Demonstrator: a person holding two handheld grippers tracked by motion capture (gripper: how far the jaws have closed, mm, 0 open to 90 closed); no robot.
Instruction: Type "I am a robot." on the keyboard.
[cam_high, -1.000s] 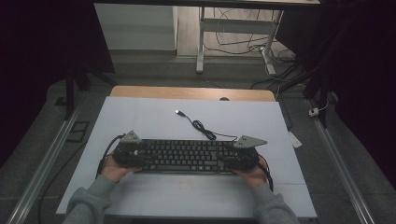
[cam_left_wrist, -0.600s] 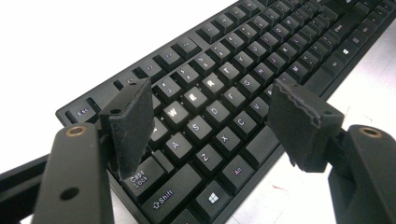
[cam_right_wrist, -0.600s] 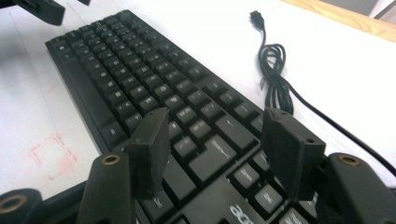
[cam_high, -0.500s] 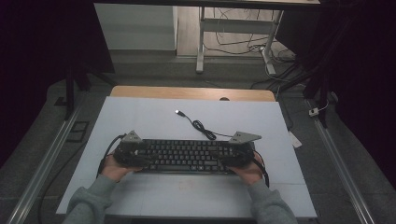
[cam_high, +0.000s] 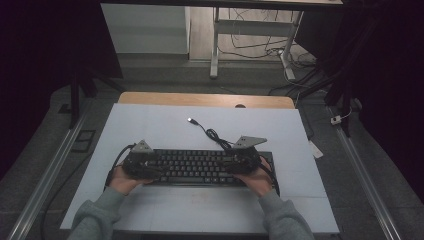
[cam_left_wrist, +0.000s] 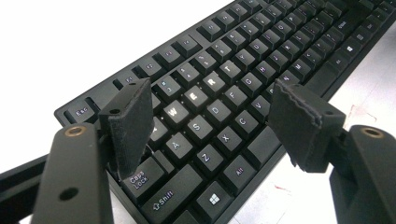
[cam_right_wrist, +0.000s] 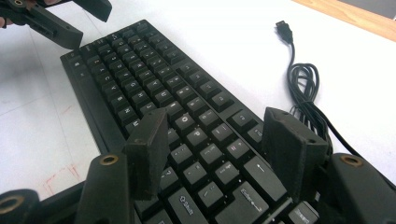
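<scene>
A black keyboard (cam_high: 200, 167) is seen lying flat on the white table (cam_high: 150, 125), near the person's edge, with its long side running left to right. The left tongs (cam_left_wrist: 210, 121) are held over the keyboard's left end; in the left gripper view their jaws stand wide apart above the letter keys, with the Caps Lock and Shift keys just below the left jaw, and nothing is gripped between them. The right tongs (cam_right_wrist: 215, 140) are held over the keyboard's right end, likewise spread open with only keys seen between the jaws. Whether either pair touches the keys cannot be told. The keyboard's cable (cam_high: 212, 134) is seen coiled loosely just behind it, and the USB plug (cam_high: 190, 120) lies unconnected on the table farther back.
</scene>
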